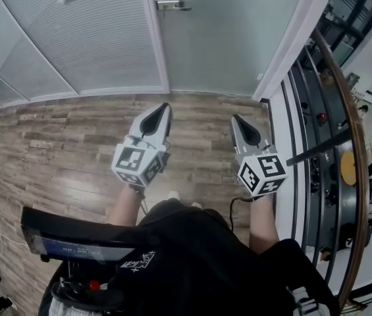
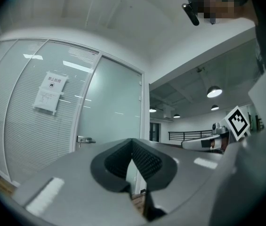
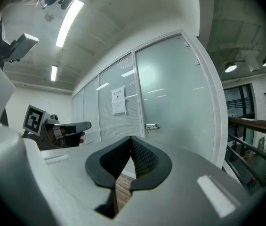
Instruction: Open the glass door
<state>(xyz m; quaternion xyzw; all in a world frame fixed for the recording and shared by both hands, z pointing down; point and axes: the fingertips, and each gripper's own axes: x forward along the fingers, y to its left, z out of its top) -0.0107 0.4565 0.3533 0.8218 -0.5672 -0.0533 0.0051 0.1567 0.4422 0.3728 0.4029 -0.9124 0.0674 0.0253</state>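
The frosted glass door [image 1: 225, 38] stands ahead of you at the top of the head view, shut and in line with the wall beside it. Its metal lever handle [image 1: 172, 5] sits at the door's left edge. Through the left gripper view, the same glass door [image 2: 116, 107] fills the middle, with the lever handle [image 2: 85, 139] low on its left side. The right gripper view has the door [image 3: 175, 98] on the right, the handle [image 3: 151, 126] again at its left edge. To the door's left runs a glass partition [image 1: 87, 38] covered by fine horizontal blinds, with a paper notice [image 2: 50, 93] stuck on it. To the door's right is a white frame post [image 1: 291, 38]. Neither gripper touches the door or its handle; both hang over the wood plank floor [image 1: 74, 150], well short of the threshold. Your left gripper [image 1: 165, 107] points toward the handle side of the door. Its jaws are closed tip to tip with nothing between them, as its own view [image 2: 133, 144] confirms. Your right gripper [image 1: 236, 119] sits beside it, well apart, aimed at the door's right half. Its jaws are likewise pressed together and empty [image 3: 131, 141]. A railing with a wooden handrail [image 1: 347, 143] curves along your right side.
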